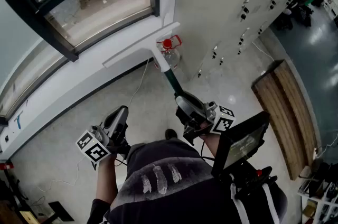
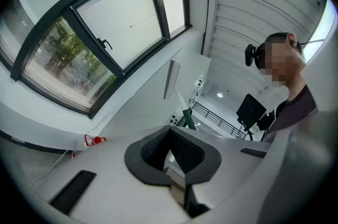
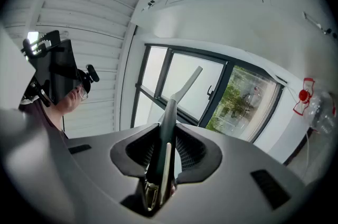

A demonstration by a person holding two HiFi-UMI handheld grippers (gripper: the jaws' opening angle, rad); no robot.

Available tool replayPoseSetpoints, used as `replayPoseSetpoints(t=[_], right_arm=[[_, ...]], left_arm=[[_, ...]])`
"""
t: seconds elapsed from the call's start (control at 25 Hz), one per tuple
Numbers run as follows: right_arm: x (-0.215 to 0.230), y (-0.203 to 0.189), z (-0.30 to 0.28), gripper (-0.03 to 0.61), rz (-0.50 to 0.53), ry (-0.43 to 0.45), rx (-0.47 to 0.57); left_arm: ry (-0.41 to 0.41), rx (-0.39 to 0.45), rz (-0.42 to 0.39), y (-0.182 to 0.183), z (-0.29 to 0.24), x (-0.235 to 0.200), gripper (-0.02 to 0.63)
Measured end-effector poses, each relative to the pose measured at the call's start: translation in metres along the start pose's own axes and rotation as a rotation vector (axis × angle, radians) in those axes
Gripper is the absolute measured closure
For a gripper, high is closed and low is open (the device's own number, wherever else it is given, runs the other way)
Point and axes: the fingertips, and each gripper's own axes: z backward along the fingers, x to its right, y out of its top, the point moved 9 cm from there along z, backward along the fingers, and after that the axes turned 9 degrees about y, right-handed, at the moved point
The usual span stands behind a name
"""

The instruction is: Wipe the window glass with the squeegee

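Dark green marks the handle of the squeegee (image 1: 170,80), and our right gripper (image 1: 185,101) is clamped on it. In the right gripper view the two jaws press the handle from both sides (image 3: 168,136), and the shaft runs up and away to the white blade. That blade lies slantwise across the white wall beneath the window (image 1: 100,1), off the lower right corner of its dark frame and clear of the glass. We cannot tell whether it touches the wall.

Our left gripper (image 1: 120,114) hangs lower and to the left, well apart from the squeegee. Its jaws are pressed together with nothing between them (image 2: 171,146). From its own view the blade (image 2: 170,79) shows just right of the window frame.

On the floor (image 1: 68,128), at the foot of the wall under the window's right corner, stands a clear bottle (image 1: 172,58) with a red cap, just behind the squeegee's neck as we look down. Grey lockers (image 1: 237,6) line the wall to the right. A wooden board (image 1: 288,112) lies on the floor toward its right edge.
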Motion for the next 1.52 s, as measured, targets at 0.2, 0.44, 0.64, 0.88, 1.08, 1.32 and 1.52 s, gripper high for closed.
replayPoseSetpoints(t=[0.2, 0.44, 0.64, 0.88, 1.08, 1.32, 1.52], right_arm=[[0.036, 0.033, -0.019, 0.494, 0.041, 0.09, -0.107], [0.08, 0.047, -0.058, 0.494, 0.03, 0.122, -0.159], [0.104, 0.05, -0.102, 0.494, -0.024, 0.149, -0.064], [0.143, 0.032, -0.191, 0.494, 0.079, 0.127, -0.042], [0.158, 0.041, -0.264, 0.494, 0.164, 0.095, -0.056], [0.191, 0.088, -0.314, 0.494, 0.185, 0.116, -0.047], [0.24, 0.16, -0.356, 0.494, 0.247, 0.175, -0.059]], left_arm=[[0.089, 0.045, -0.036, -0.016, -0.008, -0.001, 0.609], [0.159, -0.014, -0.038, 0.0, -0.026, -0.046, 0.609], [0.143, 0.038, -0.001, 0.024, -0.025, -0.095, 0.609], [0.078, 0.082, -0.005, 0.09, 0.003, -0.178, 0.609], [0.036, 0.097, 0.007, 0.151, 0.004, -0.231, 0.608], [0.002, 0.106, 0.021, 0.185, -0.036, -0.258, 0.609], [0.04, 0.112, -0.022, 0.221, -0.096, -0.273, 0.609]])
